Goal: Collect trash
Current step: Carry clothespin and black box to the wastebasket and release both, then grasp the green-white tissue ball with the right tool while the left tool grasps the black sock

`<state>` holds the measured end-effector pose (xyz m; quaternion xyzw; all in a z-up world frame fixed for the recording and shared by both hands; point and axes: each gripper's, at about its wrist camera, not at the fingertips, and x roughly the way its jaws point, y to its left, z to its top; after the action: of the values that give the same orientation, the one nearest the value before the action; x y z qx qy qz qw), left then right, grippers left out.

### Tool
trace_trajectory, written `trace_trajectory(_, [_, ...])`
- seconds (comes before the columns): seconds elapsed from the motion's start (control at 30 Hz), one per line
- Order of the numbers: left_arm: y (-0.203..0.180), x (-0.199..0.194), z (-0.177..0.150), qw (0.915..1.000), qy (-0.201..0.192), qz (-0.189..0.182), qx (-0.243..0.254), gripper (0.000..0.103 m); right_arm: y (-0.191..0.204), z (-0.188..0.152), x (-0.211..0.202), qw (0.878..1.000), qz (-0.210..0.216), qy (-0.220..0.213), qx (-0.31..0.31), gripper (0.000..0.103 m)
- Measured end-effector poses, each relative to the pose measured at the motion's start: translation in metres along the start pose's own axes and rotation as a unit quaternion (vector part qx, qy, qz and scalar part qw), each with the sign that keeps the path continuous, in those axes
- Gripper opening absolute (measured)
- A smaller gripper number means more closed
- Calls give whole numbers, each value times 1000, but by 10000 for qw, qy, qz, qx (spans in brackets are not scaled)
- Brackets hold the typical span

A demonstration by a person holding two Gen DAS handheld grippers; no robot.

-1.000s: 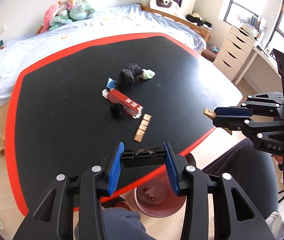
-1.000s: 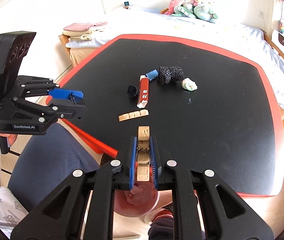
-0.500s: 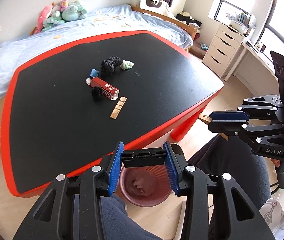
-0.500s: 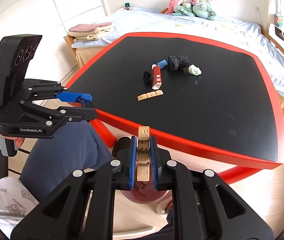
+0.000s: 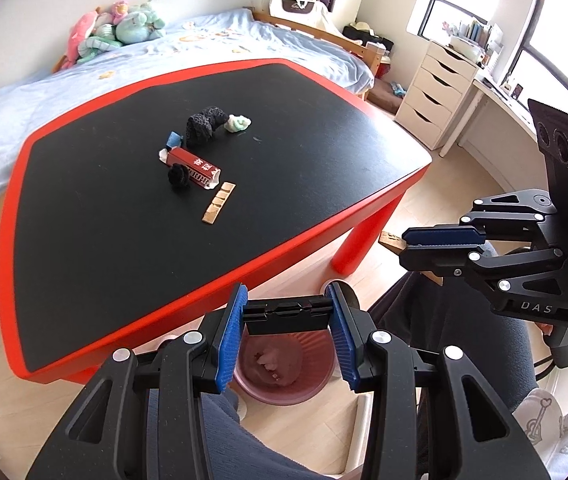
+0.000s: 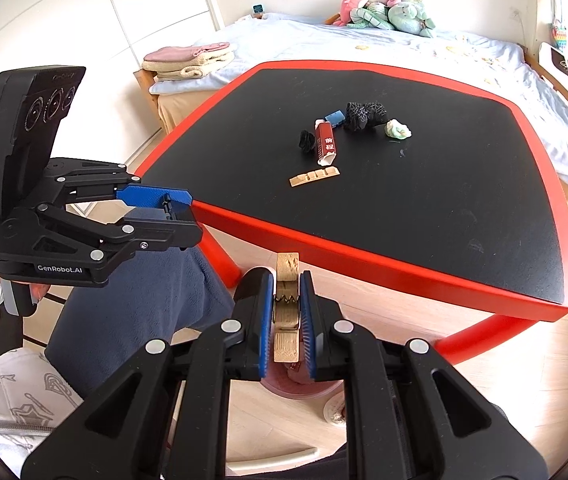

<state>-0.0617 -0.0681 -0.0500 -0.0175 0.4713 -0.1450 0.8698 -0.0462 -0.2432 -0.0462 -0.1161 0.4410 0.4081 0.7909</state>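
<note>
**A:** What are the right tongs [image 6: 286, 312] doing?

**B:** They're clenched on a tan wooden piece [image 6: 286, 308], notched along one side. It stands on end between the blue pads, its top poking out past the fingertips. From the left camera you only see its tip [image 5: 391, 240] sticking out of the right tongs [image 5: 408, 245].

**A:** And the left tongs [image 5: 287, 332]?

**B:** Partly spread, clamped on a flat black piece [image 5: 286, 311] that spans the gap from pad to pad. I can't tell what that piece is.

**A:** Where's the bin?

**B:** The pink bin [image 5: 284, 364] sits on the floor by the desk's near edge, directly below the left tongs, with some pale scraps in the bottom. In the right camera its rim [image 6: 304, 390] shows under the right tongs, so both loads hang over it.

**A:** What's on the desk [image 6: 444, 200]?

**B:** A cluster near the middle: a red carton [image 5: 193, 166] lying flat, a small black clump [image 5: 179, 176] touching its side, a second wooden strip [image 5: 218, 202] just beside the carton's end, a blue scrap [image 5: 173, 139] at the carton's other end, a dark wad [image 5: 204, 125] and a pale green crumple [image 5: 238, 123] touching the wad.

**A:** And the person?

**B:** Seated, knees in dark trousers [image 6: 132, 304] next to the bin.
</note>
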Motion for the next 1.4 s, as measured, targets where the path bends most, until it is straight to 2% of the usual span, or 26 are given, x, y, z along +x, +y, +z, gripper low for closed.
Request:
trace_trajectory(0.03, [-1,0,0,10000,9,-23,13,41,1,0,1,10000,43,35,-17,14])
trace_trajectory(0.07, [-1,1,0,10000,1,-29,17,45,0,0,3,10000,45,64,-38,19])
trace_trajectory(0.1, [-1,1,0,10000,11,-35,23,60,1,0,4,9999,-51,96,-62,29])
trace_trajectory(0.13, [-1,1,0,10000,-14,-34,20,68,0,-1,5,9998,-130,105,-71,58])
trace_trajectory(0.17, [0,0,0,10000,-73,-2,-4,83,-1,-2,5,9998,-170,75,-41,76])
trace_trajectory(0.27, [2,1,-1,9998,-85,135,-93,90,-4,-4,6,9996,-255,79,22,91])
trace_trajectory(0.4, [7,2,-1,9994,-96,239,-220,95,-8,-8,8,9994,-301,141,103,95])
trace_trajectory(0.97, [21,1,0,9981,-149,395,-451,95,-15,-5,11,9992,-214,128,304,100])
trace_trajectory(1.4, [44,5,26,9969,-241,459,-584,95,-35,28,8,9989,-354,-77,292,100])
